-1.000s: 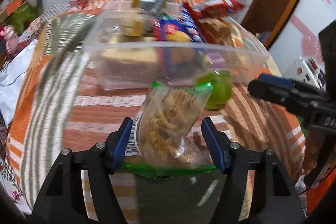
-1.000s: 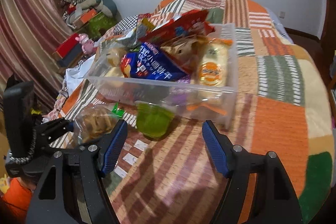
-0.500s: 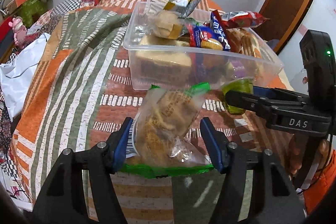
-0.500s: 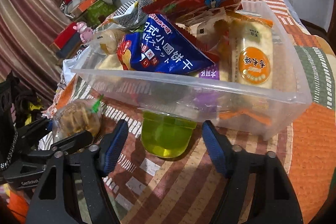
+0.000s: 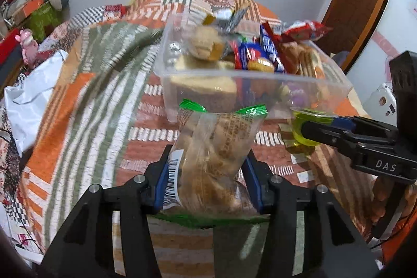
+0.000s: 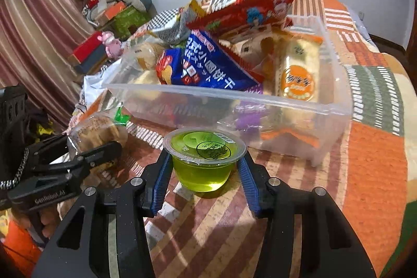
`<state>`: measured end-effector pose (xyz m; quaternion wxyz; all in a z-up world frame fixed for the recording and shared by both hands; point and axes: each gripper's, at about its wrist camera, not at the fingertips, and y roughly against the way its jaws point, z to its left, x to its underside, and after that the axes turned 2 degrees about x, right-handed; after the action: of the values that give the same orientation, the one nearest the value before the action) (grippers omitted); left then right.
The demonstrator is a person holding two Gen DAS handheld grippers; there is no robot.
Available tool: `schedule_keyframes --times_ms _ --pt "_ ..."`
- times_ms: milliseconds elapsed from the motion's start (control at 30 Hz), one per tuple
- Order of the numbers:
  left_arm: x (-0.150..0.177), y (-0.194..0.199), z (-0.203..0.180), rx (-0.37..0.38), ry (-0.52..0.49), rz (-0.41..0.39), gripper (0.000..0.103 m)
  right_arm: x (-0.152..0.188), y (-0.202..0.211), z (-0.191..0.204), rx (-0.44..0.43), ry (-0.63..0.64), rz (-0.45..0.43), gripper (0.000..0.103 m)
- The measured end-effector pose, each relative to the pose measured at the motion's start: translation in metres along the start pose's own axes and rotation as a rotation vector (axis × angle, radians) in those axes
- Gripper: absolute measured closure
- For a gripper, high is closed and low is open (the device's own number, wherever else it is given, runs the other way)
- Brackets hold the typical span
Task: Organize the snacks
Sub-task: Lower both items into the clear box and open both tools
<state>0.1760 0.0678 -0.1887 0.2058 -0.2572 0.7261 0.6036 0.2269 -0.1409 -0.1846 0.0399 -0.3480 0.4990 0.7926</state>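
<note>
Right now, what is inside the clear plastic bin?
The clear plastic bin holds piled snack packs: a blue biscuit bag, a red packet on top, and an orange-label pack. Lower items are covered, blurred through the wall.

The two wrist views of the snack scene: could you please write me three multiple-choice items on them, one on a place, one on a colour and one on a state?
1. Where does the jelly cup stand?
A. On the blanket, in front of the clear bin
B. Inside the bin
C. On the floor

2. What colour is the jelly?
A. Red
B. Yellow-green
C. Purple

3. What is the left gripper doing?
A. Standing open over nothing
B. Closed on the clear biscuit bag
C. Closed on the bin's rim

Answers:
1 A: the cup sits on the striped blanket, before the clear bin.
2 B: it shows yellow-green through the clear cup.
3 B: both blue pads press the biscuit bag, its jaws having just closed.
</note>
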Motion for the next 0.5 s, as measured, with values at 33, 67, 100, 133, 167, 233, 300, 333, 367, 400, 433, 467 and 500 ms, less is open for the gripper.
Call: schedule_keyframes --times_ms 33,67,100,133,167,233,300,333,367,400,433,467,500 --pt "-0.001 0.004 0.000 -0.003 -0.001 -0.010 0.053 0.000 0.004 -0.001 -0.002 -0.003 -0.013 0.057" --pt "-0.003 0.009 0.000 -0.002 -0.002 -0.021 0.053 -0.001 0.008 -0.001 -0.004 -0.006 -0.022 0.057" --pt "-0.005 0.013 0.001 -0.001 -0.001 -0.031 0.053 -0.002 0.011 -0.001 -0.007 -0.008 -0.030 0.057" --pt "-0.007 0.017 0.002 -0.001 -0.001 -0.041 0.053 -0.003 0.015 -0.001 -0.012 -0.011 -0.043 0.057" --pt "-0.010 0.022 0.002 -0.001 -0.001 -0.052 0.053 -0.004 0.019 -0.002 -0.014 -0.012 -0.054 0.057" --pt "-0.017 0.026 0.003 0.008 0.007 -0.067 0.053 -0.007 0.026 -0.001 -0.018 -0.010 -0.077 0.057" --pt "-0.023 0.033 0.001 0.006 0.003 -0.092 0.053 -0.012 0.030 0.002 -0.020 -0.009 -0.097 0.057" --pt "-0.026 0.035 0.000 0.004 0.000 -0.104 0.053 -0.016 0.033 0.003 -0.023 -0.008 -0.111 0.057" --pt "-0.029 0.038 -0.001 0.007 -0.002 -0.116 0.053 -0.019 0.035 0.004 -0.022 -0.006 -0.122 0.057" --pt "-0.033 0.041 -0.002 0.013 -0.003 -0.128 0.053 -0.022 0.037 0.005 -0.019 -0.004 -0.131 0.057" --pt "-0.037 0.043 -0.004 0.017 -0.004 -0.138 0.053 -0.025 0.040 0.005 -0.017 -0.004 -0.145 0.057" --pt "-0.041 0.045 -0.005 0.021 -0.007 -0.150 0.053 -0.028 0.042 0.005 -0.016 -0.005 -0.154 0.057" --pt "-0.044 0.048 -0.008 0.025 -0.012 -0.162 0.053 -0.029 0.043 0.004 -0.016 -0.006 -0.162 0.057"
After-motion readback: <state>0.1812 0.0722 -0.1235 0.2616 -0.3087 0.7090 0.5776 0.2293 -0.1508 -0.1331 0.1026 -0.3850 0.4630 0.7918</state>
